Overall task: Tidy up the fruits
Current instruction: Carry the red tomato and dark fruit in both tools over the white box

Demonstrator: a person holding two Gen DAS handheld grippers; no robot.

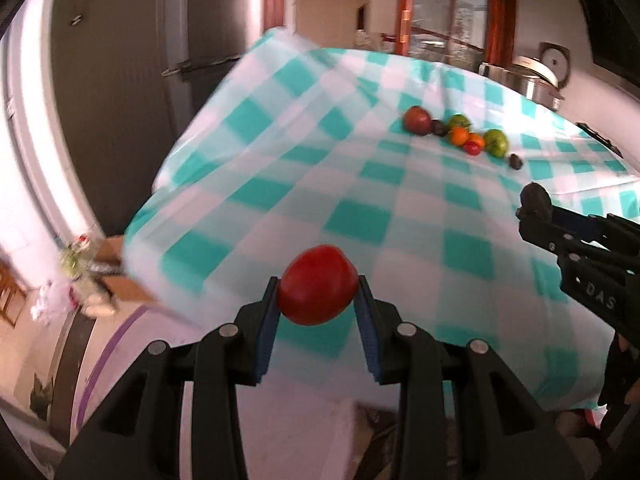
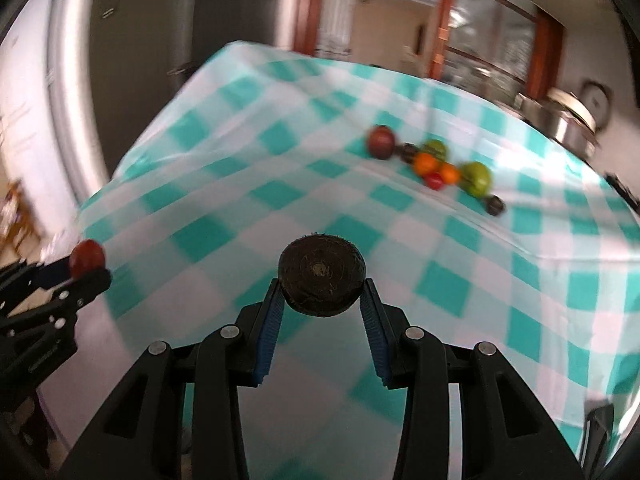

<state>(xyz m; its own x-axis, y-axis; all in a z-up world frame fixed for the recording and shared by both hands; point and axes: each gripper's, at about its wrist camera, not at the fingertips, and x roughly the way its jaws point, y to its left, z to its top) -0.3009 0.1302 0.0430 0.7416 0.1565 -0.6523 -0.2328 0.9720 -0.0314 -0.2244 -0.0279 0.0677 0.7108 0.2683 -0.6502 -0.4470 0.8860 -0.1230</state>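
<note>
A: Left wrist view first, starting at the left edge: a pale wall and a dark tall door, and low down some crumpled clutter (image 1: pixel 80 280) on the floor, too blurred to name. Then the desk (image 1: pixel 400 216), under a cloth of teal and white checks, fills the middle.

B: And the left tongs (image 1: pixel 318 286)?

A: Closed on a red tomato (image 1: pixel 318 284), blue pads pressing it from both sides, held above the near left part of the cloth.

B: Further right?

A: Far right of centre on the cloth lies a small cluster of fruit (image 1: pixel 460 134): a dark red one at its left end, then green, orange, small red and dark ones, touching or just beside each other. At the right edge the right tongs (image 1: pixel 536 200) reach in, gripping a dark round fruit (image 1: pixel 536 198).

B: Right wrist view agrees?

A: Yes. At its left edge the other tongs carry the tomato. In the middle, the right tongs are clamped on the dark fruit, flat and round, above the near cloth.

B: The room behind?

A: Reddish wooden door frames (image 1: pixel 404 4) with glass panes at the far side, and a steel pot (image 1: pixel 540 84) with a lid at the far right, beyond the desk.
</note>
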